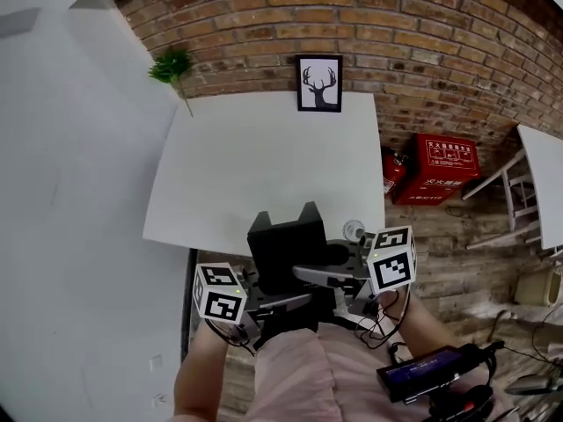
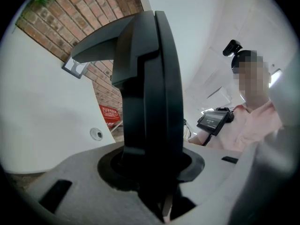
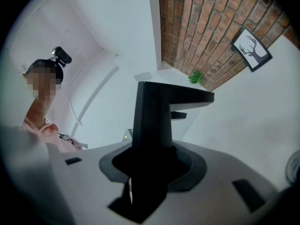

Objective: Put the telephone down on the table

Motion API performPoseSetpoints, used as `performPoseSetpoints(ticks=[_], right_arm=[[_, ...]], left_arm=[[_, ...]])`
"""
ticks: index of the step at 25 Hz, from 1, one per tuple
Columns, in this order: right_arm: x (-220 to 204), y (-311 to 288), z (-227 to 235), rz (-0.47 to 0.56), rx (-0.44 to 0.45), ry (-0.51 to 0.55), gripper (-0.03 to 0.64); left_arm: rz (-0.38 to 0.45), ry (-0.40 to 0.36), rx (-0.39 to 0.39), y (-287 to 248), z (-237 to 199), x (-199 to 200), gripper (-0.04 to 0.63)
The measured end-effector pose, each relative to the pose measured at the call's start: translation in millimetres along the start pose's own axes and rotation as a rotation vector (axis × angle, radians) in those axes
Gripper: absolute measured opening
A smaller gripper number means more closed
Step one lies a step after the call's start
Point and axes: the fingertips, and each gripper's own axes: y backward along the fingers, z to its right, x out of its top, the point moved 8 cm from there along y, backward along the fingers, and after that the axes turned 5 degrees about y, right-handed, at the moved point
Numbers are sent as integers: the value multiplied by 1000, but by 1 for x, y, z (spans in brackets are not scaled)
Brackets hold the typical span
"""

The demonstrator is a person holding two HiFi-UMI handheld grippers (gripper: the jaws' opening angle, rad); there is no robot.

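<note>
You are clamping the telephone [image 1: 286,240] from both sides, left gripper [image 1: 280,302] and right gripper [image 1: 318,276] equally near; the table [image 1: 264,161] is lying just ahead.

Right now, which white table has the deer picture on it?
The big table by the brick wall, with the deer picture; the right-edge table shows none.

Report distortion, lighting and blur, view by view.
Head view: fisheye bows the brick wall and the table edges, with black corners. Left gripper view: the telephone looms near, dark and almost featureless. Right gripper view: same dark silhouette against a bright white background; near foreground soft.
</note>
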Motion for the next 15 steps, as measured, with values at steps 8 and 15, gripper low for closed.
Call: performPoseSetpoints(ticks=[8, 15], right_arm=[[23, -28, 22, -4, -2, 7, 164], [39, -63, 61, 39, -53, -2, 164]], left_arm=[[-12, -1, -5, 24, -23, 26, 167], [-71, -1, -42, 55, -68, 56, 167]])
